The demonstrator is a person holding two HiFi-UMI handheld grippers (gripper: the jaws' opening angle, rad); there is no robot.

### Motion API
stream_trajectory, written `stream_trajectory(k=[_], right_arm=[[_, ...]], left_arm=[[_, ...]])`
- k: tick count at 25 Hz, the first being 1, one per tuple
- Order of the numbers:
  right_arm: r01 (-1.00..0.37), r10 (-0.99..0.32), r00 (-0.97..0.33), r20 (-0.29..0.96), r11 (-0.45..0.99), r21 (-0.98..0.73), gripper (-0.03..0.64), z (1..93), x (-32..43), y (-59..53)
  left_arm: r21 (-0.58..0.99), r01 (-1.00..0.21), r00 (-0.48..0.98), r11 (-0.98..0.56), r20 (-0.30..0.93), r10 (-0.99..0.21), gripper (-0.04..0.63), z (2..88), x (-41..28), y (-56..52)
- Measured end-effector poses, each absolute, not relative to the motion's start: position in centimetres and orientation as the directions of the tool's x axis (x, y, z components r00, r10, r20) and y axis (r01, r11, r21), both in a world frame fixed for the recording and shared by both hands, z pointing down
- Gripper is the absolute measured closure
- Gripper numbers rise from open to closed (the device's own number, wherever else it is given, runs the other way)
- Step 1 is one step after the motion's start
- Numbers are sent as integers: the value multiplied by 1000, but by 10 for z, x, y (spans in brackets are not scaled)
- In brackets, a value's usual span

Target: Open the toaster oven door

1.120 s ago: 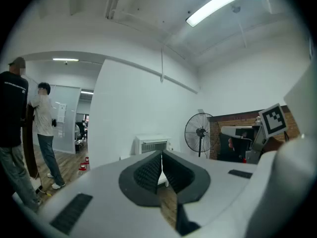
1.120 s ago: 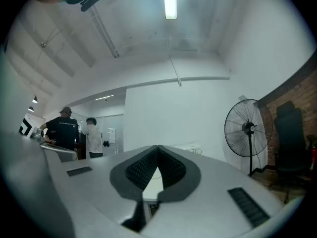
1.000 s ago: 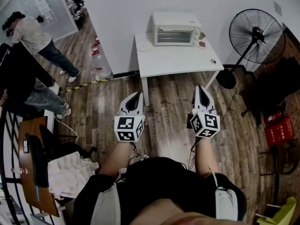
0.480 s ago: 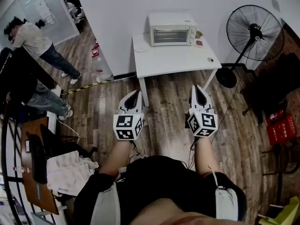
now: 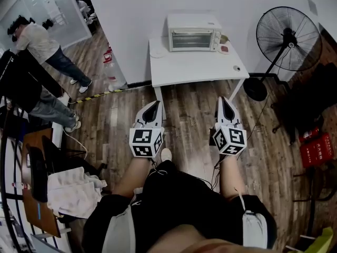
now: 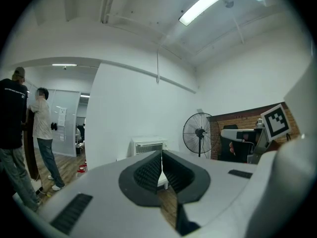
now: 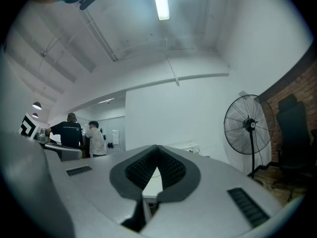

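Observation:
A white toaster oven stands at the back of a white table against the wall, its glass door closed. In the left gripper view the toaster oven shows far off, just above the jaw tips. Both grippers hang over the wooden floor, well short of the table. My left gripper is shut with nothing in it, tips touching. My right gripper is also shut and empty. In their own views the left gripper and right gripper each show pads meeting at the tip.
A black standing fan is right of the table. A small plate and a red-and-white item lie on the table. Two people stand at the far left. A desk with white cloth is at my lower left; red boxes at right.
The view shifts slightly; the grippers keep their pose over the floor. A shoe tip now shows between them, below the left gripper.

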State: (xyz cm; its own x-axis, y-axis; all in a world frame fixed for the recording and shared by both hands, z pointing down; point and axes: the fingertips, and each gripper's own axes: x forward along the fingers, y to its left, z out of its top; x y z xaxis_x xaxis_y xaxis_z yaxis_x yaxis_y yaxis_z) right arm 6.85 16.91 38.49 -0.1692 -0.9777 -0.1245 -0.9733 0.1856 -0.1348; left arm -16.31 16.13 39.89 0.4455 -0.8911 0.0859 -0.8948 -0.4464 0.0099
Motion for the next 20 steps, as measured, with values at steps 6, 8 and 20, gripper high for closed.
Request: stream_trajectory(k=[6,8,20], right_arm=[[-976,-977,-176,-123,190,-111,614,390,75,142],[-976,-978,-173,-120,186,-110,615,392,80,130],[-985,-987,-126,-103,136,-103,615,407,118,12]], left_arm=[[17,-894,448,-448,70,-891,580,405,-153,132],[16,-891,454,-454,70,-888,580,408,-147,120],[12,-860,510,-510,71,-857,580,420,-103,-12]])
